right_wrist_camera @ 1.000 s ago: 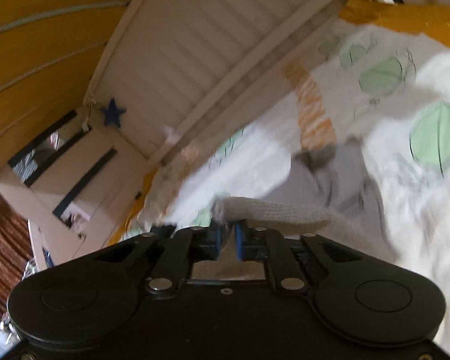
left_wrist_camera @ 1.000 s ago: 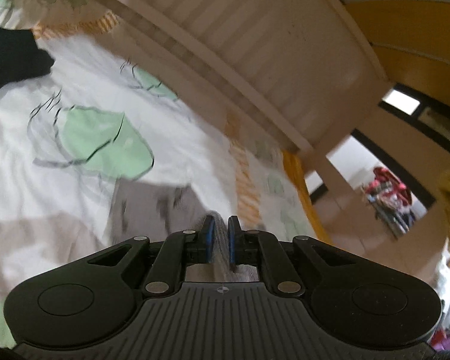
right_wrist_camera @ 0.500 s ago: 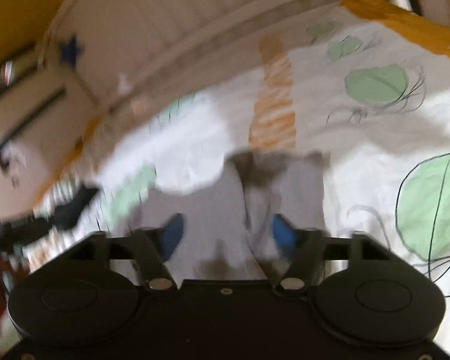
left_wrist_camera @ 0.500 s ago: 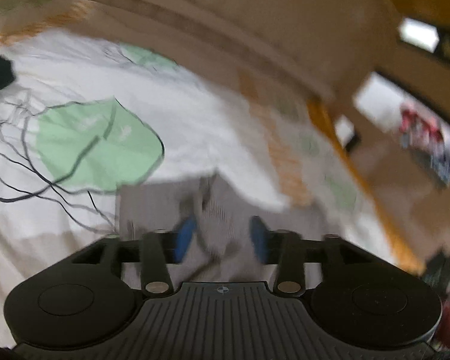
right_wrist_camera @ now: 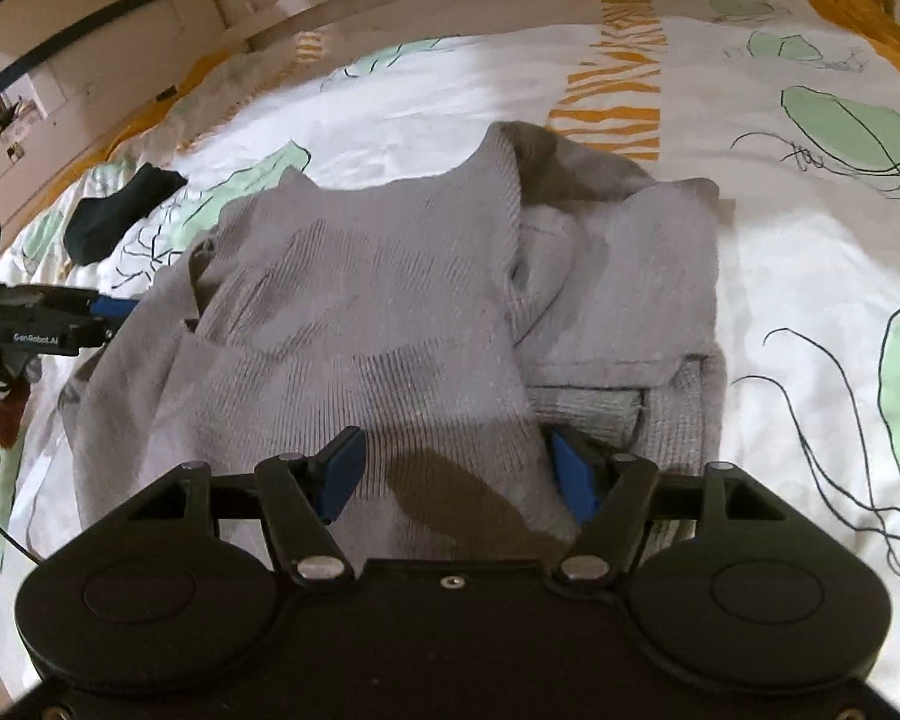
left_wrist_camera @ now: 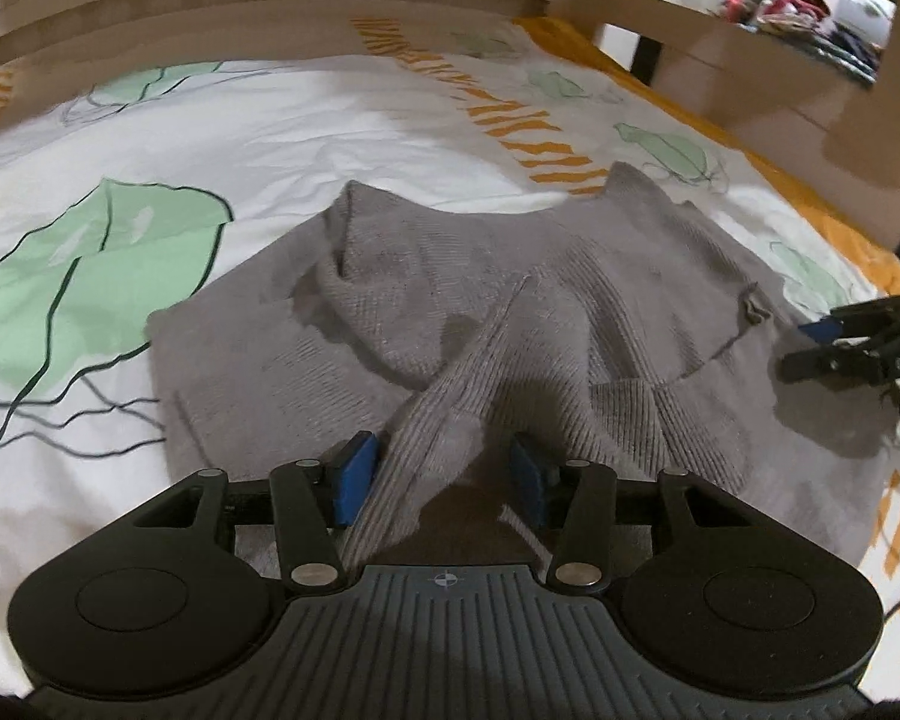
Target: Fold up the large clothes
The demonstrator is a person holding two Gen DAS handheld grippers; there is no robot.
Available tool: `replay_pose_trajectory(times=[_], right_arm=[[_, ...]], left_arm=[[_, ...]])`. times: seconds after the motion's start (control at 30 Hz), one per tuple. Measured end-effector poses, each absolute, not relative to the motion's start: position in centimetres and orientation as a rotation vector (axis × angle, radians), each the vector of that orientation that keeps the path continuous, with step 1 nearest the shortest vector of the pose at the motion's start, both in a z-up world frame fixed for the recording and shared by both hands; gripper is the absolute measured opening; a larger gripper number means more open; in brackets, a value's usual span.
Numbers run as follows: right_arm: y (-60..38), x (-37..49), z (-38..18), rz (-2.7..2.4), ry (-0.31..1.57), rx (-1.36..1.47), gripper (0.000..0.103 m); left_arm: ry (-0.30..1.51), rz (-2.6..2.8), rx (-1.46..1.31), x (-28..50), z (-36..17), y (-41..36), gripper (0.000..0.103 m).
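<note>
A grey ribbed sweater [left_wrist_camera: 450,276] lies folded and rumpled on the bed's white sheet [left_wrist_camera: 270,120]. My left gripper [left_wrist_camera: 441,477] hovers low over its near edge, open, with a raised ridge of the knit standing between the blue pads and not pinched. In the right wrist view the same sweater [right_wrist_camera: 360,300] fills the middle. My right gripper [right_wrist_camera: 456,474] is open over the near edge and its jaws are closing, with cloth lying between them, unpressed. Each gripper shows in the other's view: the right gripper [left_wrist_camera: 807,348], the left gripper [right_wrist_camera: 111,321].
The sheet [right_wrist_camera: 810,270] bears green leaf prints and orange stripes. A dark sock [right_wrist_camera: 114,210] lies at the left, beyond the sweater. A wooden headboard [left_wrist_camera: 270,0] closes the far side, and a wooden bed frame [left_wrist_camera: 750,60] runs along the right.
Both grippers were shut on the grey cloth and held it up; they have opened and come down over the bed. The sweater now lies folded on the sheet.
</note>
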State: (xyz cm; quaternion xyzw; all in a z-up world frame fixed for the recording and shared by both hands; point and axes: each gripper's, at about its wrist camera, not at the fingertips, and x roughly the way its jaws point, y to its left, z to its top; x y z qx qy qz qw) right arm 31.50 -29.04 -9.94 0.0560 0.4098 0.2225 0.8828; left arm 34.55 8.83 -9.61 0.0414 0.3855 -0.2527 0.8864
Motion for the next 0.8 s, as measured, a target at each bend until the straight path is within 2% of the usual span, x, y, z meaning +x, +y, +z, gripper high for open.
replay_pose_trajectory(times=[0.03, 0.07, 0.1, 0.13, 0.17, 0.3, 0.43, 0.6, 0.7, 0.8], right_arm=[[-29.0, 31.8, -9.9, 0.464, 0.852, 0.117, 0.058], [-28.9, 31.8, -10.0, 0.464, 0.854, 0.115, 0.045], [-28.9, 31.8, -10.0, 0.458, 0.858, 0.113, 0.03], [-28.8, 31.8, -9.9, 0.452, 0.86, 0.109, 0.025], [-28.8, 31.6, -9.8, 0.45, 0.86, 0.103, 0.015], [-28.4, 29.9, -8.1, 0.49, 0.81, 0.08, 0.014], [-28.7, 27.2, -3.7, 0.48, 0.653, 0.044, 0.013], [-29.9, 27.9, 0.2, 0.404, 0.499, 0.027, 0.013], [-30.5, 31.1, 0.6, 0.353, 0.48, 0.046, 0.013], [-30.8, 35.0, -0.9, 0.304, 0.52, 0.076, 0.013]], left_arm=[[0.801, -0.53, 0.075, 34.7, -9.7, 8.9, 0.044], [0.8, -0.532, 0.057, 34.7, -9.7, 9.1, 0.04], [0.801, -0.529, 0.04, 35.0, -9.8, 9.0, 0.016], [0.81, -0.514, 0.019, 35.0, -9.9, 9.1, 0.007], [0.818, -0.499, -0.005, 34.9, -10.0, 9.2, 0.007], [0.723, -0.453, -0.024, 32.4, -8.4, 9.6, 0.007], [0.556, -0.421, -0.04, 29.4, -4.7, 10.8, 0.007], [0.403, -0.355, -0.058, 29.6, -1.2, 11.8, 0.007], [0.402, -0.308, -0.092, 32.2, -1.2, 12.2, 0.007], [0.473, -0.253, -0.081, 35.5, -3.3, 12.2, 0.007]])
